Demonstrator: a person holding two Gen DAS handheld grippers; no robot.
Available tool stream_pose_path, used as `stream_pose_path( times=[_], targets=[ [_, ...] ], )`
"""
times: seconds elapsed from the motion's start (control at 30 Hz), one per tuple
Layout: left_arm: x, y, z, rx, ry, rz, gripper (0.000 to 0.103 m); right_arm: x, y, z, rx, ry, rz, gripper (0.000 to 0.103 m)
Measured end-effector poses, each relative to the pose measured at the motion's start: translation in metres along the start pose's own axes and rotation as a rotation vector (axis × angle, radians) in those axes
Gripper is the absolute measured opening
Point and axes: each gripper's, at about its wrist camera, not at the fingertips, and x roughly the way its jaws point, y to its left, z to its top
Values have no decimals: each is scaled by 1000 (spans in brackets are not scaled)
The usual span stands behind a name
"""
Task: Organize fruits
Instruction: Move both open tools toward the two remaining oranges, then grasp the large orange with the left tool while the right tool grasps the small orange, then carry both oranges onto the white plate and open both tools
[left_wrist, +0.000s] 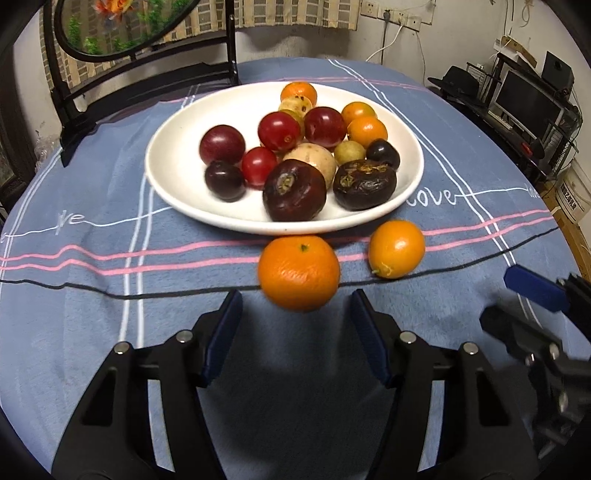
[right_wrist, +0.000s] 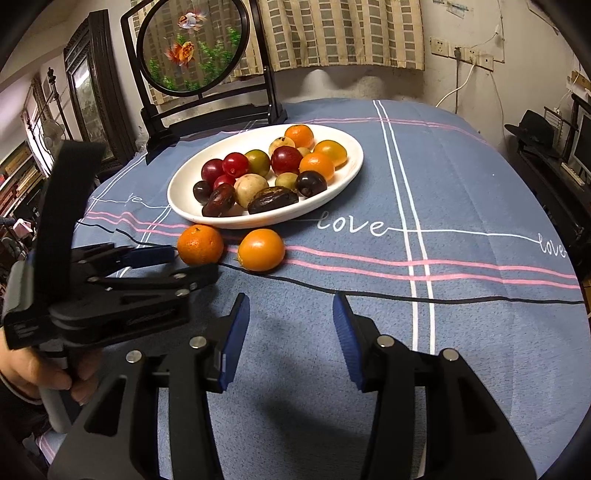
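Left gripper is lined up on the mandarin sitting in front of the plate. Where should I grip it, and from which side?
Grip the mandarin across its widest middle, coming straight forward from the near side. It sits stem-up on the tablecloth, so its round flanks face the open left gripper, whose fingers already stand either side of it. The plate rim lies close behind and a second orange sits to its right, so stay low and stop short.

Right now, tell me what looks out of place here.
Two orange fruits lie on the cloth beside the plate: a mandarin and a smoother one. All other fruit sits in the plate.
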Motion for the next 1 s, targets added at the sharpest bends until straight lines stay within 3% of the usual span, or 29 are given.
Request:
stream_pose_path(
  times=[0.03, 0.07, 0.43, 0.73, 1.0],
  targets=[
    [4, -1, 2, -1, 4, 3, 57, 1, 0, 0, 2, 2, 2, 48],
    [4, -2, 3, 3, -8, 10, 43, 1, -1, -1, 2, 5, 2, 48],
    [-24, 25, -14, 7, -20, -27, 42, 15, 20, 1, -66, 71, -42, 48],
    [-28, 52, -14, -34, -40, -18, 42, 50, 50, 31, -145, 124, -122, 48],
    [-29, 56, -14, -33, -45, -34, 42, 83, 47, 39, -72, 148, -161, 48]
  ],
)
